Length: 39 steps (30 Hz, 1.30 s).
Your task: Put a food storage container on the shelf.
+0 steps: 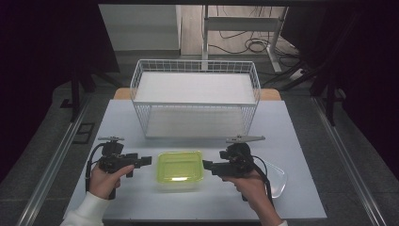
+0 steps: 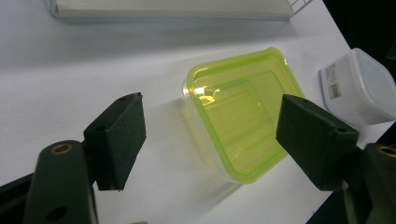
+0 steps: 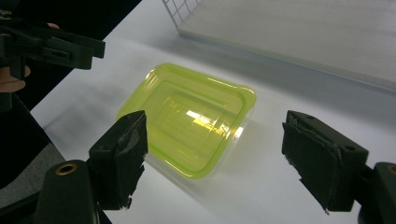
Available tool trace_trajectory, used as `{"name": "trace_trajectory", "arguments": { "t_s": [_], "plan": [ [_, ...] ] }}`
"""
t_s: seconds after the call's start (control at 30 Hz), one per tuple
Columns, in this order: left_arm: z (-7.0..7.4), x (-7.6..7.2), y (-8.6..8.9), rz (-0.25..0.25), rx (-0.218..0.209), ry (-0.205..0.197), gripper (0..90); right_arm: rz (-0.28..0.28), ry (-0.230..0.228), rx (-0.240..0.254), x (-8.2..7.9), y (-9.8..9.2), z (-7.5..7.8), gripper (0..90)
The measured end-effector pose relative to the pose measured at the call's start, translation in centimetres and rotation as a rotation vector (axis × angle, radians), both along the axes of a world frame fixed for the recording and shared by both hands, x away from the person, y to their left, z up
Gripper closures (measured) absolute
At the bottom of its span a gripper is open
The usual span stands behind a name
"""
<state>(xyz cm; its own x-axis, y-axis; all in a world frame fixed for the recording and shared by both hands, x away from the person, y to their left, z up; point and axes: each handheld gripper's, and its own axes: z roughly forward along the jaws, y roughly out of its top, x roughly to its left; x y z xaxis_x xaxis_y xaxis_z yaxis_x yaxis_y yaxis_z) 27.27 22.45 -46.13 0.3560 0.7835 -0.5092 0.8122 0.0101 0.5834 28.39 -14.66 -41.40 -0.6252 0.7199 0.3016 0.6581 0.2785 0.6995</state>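
Now green-lidded container (image 1: 179,168) on table (image 1: 211,202), both hand-held grippers open beside it

Grey floor (image 1: 42,155), dark curtains (image 1: 47,47)

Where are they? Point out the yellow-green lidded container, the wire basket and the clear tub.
yellow-green lidded container (image 1: 179,165), high view, middle of the lid.
wire basket (image 1: 195,65), high view, far top rim.
clear tub (image 2: 360,88), left gripper view, its upturned base.
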Motion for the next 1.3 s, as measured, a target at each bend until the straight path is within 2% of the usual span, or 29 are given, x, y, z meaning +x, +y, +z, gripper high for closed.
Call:
{"name": "trace_trajectory", "arguments": {
  "t_s": [0.17, 0.27, 0.47, 0.53, 0.73, 0.8, 0.93, 1.07, 1.3],
  "plan": [
    [-0.3, 0.1, 0.0, -0.001, -0.012, 0.006, 25.2, -0.009, 0.018, 0.003, 0.3, 0.2, -0.4, 24.8],
    [-0.8, 0.3, -0.1, -0.007, -0.036, 0.027, 26.1, -0.010, 0.049, 0.006, 0.9, 0.7, -1.2, 28.1],
    [-1.5, 0.7, -0.5, -0.012, -0.052, 0.049, 28.2, -0.008, 0.095, 0.002, 1.7, 1.5, -2.4, 32.5],
    [-2.0, 0.9, -0.9, -0.023, -0.069, 0.066, 29.4, -0.009, 0.111, -0.022, 2.1, 2.3, -3.1, 34.0],
    [-2.7, 1.3, -1.3, -0.038, -0.063, 0.084, 31.9, -0.018, 0.145, -0.053, 2.7, 3.3, -4.3, 35.9],
    [-2.9, 1.5, -1.4, -0.039, -0.070, 0.093, 33.9, -0.031, 0.170, -0.072, 3.1, 3.7, -5.1, 36.8],
    [-3.4, 1.8, -1.6, -0.040, -0.082, 0.101, 36.9, -0.042, 0.199, -0.077, 3.5, 3.8, -5.8, 38.3],
    [-3.8, 1.9, -1.6, -0.036, -0.088, 0.111, 42.1, -0.052, 0.244, -0.060, 3.9, 3.6, -6.5, 42.2],
    [-4.5, 2.3, -2.2, -0.068, -0.065, 0.145, 46.4, -0.066, 0.284, -0.040, 4.3, 3.2, -7.2, 44.8]
  ]
}}
